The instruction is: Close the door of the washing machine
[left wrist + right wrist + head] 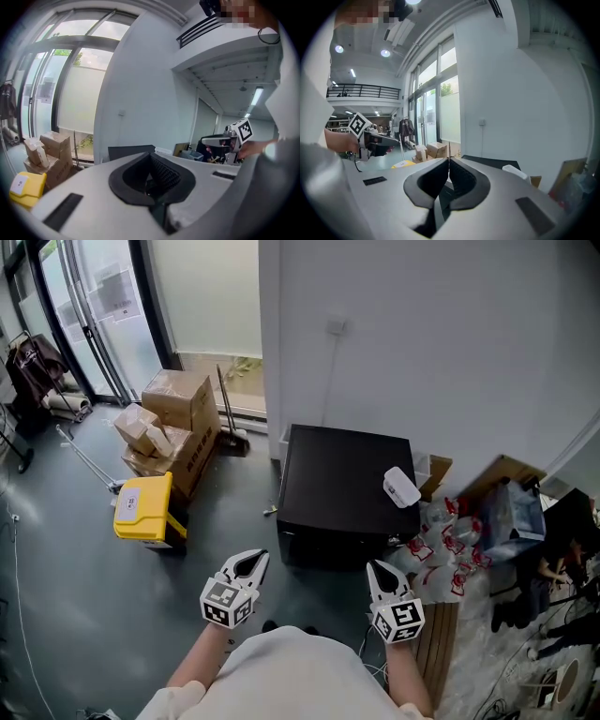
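Observation:
The washing machine (342,486) is a low black box on the floor against the white wall; its dark front face (323,547) is turned toward me and I cannot make out the door on it. A white object (401,487) lies on its top at the right. My left gripper (251,563) hovers in front of its left corner and my right gripper (380,570) in front of its right corner; both are short of it, shut and holding nothing. The machine's top shows past the closed jaws in the left gripper view (129,151) and in the right gripper view (487,161).
A yellow bin (145,507) and stacked cardboard boxes (173,423) stand to the left, and a broom (230,418) leans by the glass doors. Plastic bags with red print (450,545) are piled to the machine's right, next to a wooden slatted board (436,643).

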`<state>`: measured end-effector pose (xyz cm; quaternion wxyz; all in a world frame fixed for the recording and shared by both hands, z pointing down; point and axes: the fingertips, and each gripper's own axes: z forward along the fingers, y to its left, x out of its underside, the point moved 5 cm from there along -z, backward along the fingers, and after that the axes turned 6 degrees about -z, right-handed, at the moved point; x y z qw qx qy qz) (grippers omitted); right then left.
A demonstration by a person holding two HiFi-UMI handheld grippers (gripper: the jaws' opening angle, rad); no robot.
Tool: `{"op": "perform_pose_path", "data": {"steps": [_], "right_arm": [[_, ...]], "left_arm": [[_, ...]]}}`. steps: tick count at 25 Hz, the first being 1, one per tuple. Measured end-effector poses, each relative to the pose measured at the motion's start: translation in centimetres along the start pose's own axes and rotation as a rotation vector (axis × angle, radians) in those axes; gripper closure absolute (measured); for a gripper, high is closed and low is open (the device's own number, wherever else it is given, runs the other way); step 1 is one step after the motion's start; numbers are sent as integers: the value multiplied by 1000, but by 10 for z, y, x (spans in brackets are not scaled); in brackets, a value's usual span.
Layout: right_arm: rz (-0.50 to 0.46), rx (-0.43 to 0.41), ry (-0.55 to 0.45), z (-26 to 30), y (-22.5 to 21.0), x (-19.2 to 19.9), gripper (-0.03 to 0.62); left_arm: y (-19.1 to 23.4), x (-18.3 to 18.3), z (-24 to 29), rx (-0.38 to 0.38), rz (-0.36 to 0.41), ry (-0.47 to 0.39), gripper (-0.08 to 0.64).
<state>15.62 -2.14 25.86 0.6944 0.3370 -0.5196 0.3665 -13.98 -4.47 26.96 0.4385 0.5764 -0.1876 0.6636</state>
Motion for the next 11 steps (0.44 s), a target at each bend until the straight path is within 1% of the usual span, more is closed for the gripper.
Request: {"op": "perform_pose_path", "data": {"steps": [11], "right_arm": [[-3,-7,0,1,8,0,560]], "left_arm": [[0,3,-2,11,-2,-1,551]]}}
